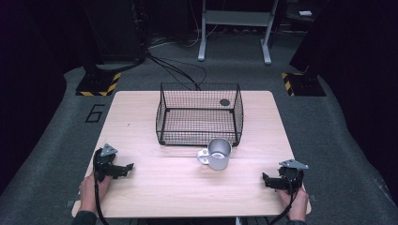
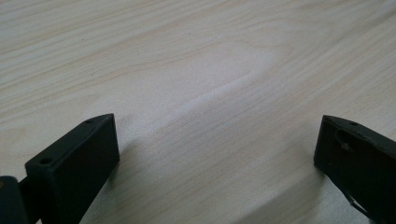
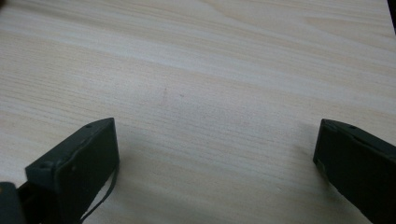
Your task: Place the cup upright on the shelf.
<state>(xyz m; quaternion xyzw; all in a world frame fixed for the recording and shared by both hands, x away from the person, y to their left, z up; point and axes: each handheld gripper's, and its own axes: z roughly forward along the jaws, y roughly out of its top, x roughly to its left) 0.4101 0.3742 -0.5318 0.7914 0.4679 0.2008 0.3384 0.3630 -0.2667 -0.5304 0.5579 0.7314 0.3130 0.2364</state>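
A metal mug (image 1: 218,153) with a white handle stands upright on the wooden table (image 1: 155,183), just in front of a black wire basket (image 1: 199,114). My left gripper (image 1: 126,169) rests near the table's front left corner, held by a hand. It is open, and in the left gripper view (image 2: 217,140) bare wood lies between its jaws. My right gripper (image 1: 266,180) sits near the front right corner. It stands open too, with nothing but table between the jaws in the right gripper view (image 3: 215,140). Both are well apart from the mug.
The basket has a small dark round thing (image 1: 225,102) at its back right. Beyond the table lie grey carpet, cables (image 1: 176,70), a white stand frame (image 1: 234,28) and two bases with yellow-black hazard tape (image 1: 99,84).
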